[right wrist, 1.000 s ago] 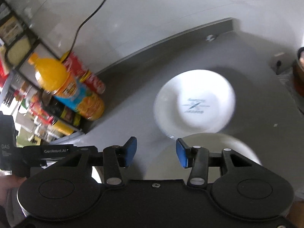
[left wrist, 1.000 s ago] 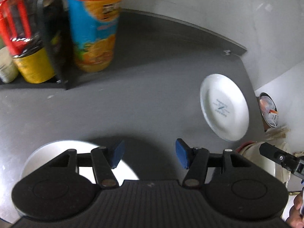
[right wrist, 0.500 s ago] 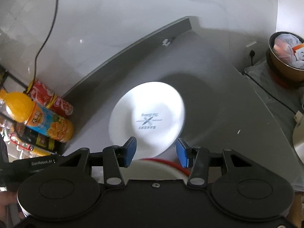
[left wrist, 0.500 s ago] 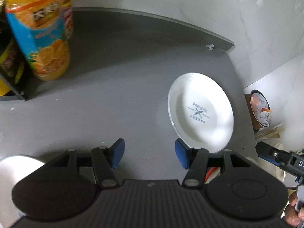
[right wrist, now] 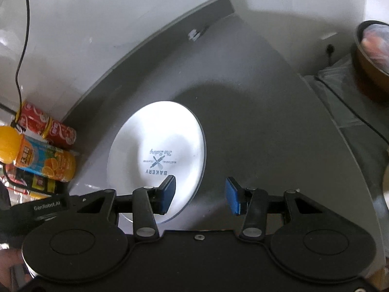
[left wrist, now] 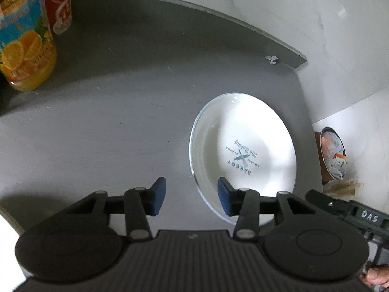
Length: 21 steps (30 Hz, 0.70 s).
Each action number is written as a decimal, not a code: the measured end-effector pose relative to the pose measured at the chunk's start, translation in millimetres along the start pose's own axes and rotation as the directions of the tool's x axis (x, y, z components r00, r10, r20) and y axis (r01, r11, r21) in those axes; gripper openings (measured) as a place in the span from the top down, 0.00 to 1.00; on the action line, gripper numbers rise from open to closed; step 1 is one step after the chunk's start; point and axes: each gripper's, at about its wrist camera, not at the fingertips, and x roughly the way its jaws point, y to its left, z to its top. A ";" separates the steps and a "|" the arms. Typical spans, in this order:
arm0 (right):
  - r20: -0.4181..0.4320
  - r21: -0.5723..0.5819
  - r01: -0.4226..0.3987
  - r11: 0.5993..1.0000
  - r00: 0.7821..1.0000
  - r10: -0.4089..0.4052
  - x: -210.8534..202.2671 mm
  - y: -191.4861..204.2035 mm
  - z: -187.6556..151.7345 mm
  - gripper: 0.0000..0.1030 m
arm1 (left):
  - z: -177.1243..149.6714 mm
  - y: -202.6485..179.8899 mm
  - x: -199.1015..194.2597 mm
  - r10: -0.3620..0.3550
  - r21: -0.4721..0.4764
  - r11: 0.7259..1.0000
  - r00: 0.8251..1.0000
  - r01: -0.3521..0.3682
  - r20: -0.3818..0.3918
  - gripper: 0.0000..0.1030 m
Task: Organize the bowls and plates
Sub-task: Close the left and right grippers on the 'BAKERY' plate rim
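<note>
A white plate (left wrist: 245, 150) printed with "BAKERY" lies flat on the grey counter (left wrist: 121, 112), near its right end. My left gripper (left wrist: 189, 199) hovers open at the plate's near left rim, its right pad over the plate. In the right wrist view the same plate (right wrist: 158, 160) sits left of centre. My right gripper (right wrist: 199, 194) is open above the plate's right rim, with its left pad over the plate and its right pad over bare counter. Neither gripper holds anything.
An orange juice bottle (left wrist: 24, 43) and red cans (left wrist: 58, 2) stand at the counter's back left by a rack. A brown bowl of scraps (left wrist: 333, 153) sits beyond the right edge. A white wall backs the counter. A cable (right wrist: 22, 48) hangs down the wall.
Both grippers have swung toward the BAKERY plate, which is now larger and closer. The other white dishes seen near the grippers earlier have left both views.
</note>
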 end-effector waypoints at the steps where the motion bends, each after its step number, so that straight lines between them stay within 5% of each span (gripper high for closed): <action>1: -0.010 -0.012 -0.006 1.000 1.000 0.006 4.3 -1.0 1.9 0.58 | 0.2 -0.6 3.2 -0.004 -0.009 1.000 1.000 0.004 0.000 0.61; 13: -0.090 -0.056 -0.069 0.996 0.994 0.064 40.3 -11.2 16.9 0.65 | 6.9 -1.0 35.3 0.044 -0.077 0.996 0.999 -0.043 0.011 0.78; 19: -0.099 -0.067 -0.112 0.991 0.989 0.105 49.1 -11.2 23.4 0.74 | 10.8 5.6 38.8 0.022 -0.149 0.989 1.000 -0.022 -0.003 0.85; 21: -0.107 -0.076 -0.114 0.991 0.989 0.105 51.4 -9.6 24.0 0.84 | 12.2 3.7 39.8 0.014 -0.159 0.987 1.000 -0.014 -0.006 0.90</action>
